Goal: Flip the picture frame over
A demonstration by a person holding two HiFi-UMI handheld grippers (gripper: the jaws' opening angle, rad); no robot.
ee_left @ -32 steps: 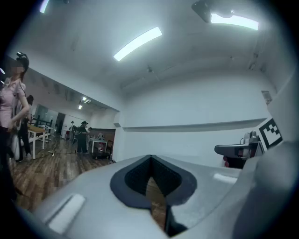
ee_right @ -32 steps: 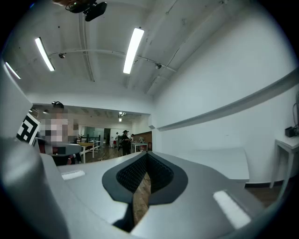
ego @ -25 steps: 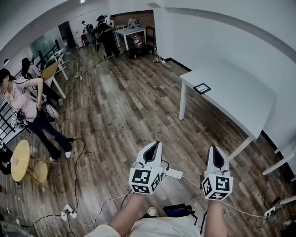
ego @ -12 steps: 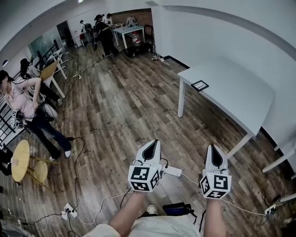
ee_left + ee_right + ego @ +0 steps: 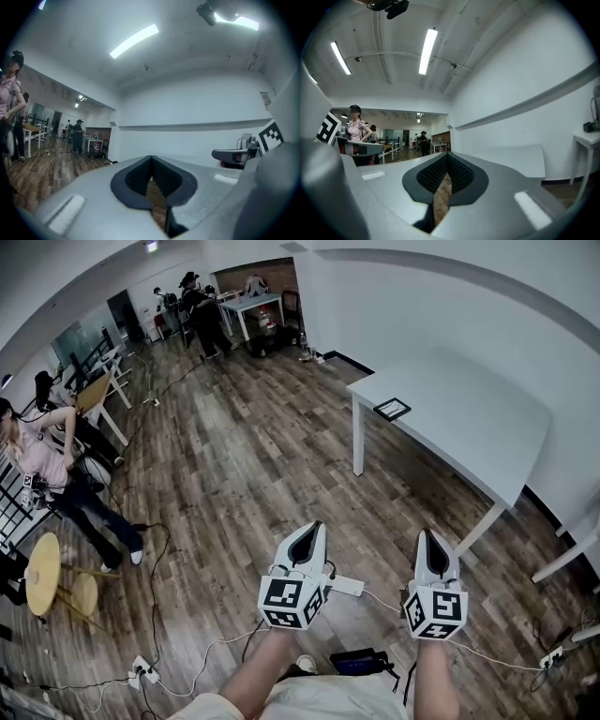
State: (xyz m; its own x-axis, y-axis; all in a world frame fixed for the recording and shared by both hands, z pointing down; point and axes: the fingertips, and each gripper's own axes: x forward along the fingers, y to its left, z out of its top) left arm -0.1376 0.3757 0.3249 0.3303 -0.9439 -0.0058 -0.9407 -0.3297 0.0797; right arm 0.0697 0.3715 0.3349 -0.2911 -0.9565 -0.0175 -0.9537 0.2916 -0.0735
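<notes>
A small dark picture frame (image 5: 392,409) lies flat near the left end of a white table (image 5: 469,427), far ahead and to the right in the head view. My left gripper (image 5: 309,532) and right gripper (image 5: 433,540) are held side by side over the wooden floor, well short of the table. Both are shut with nothing between the jaws. In the left gripper view my left gripper (image 5: 151,160) has its ribbed pads meeting at the tip; the right gripper view shows my right gripper (image 5: 447,155) the same way. The frame is out of sight in both gripper views.
Cables and a power strip (image 5: 349,588) trail across the floor near my feet. A person (image 5: 47,465) stands at the left beside a round yellow table (image 5: 42,573). More people and tables (image 5: 248,304) stand at the far end of the room.
The view has moved nearer to the white table, which has drifted slightly left in the head view. Both grippers keep their pose and stay shut.
</notes>
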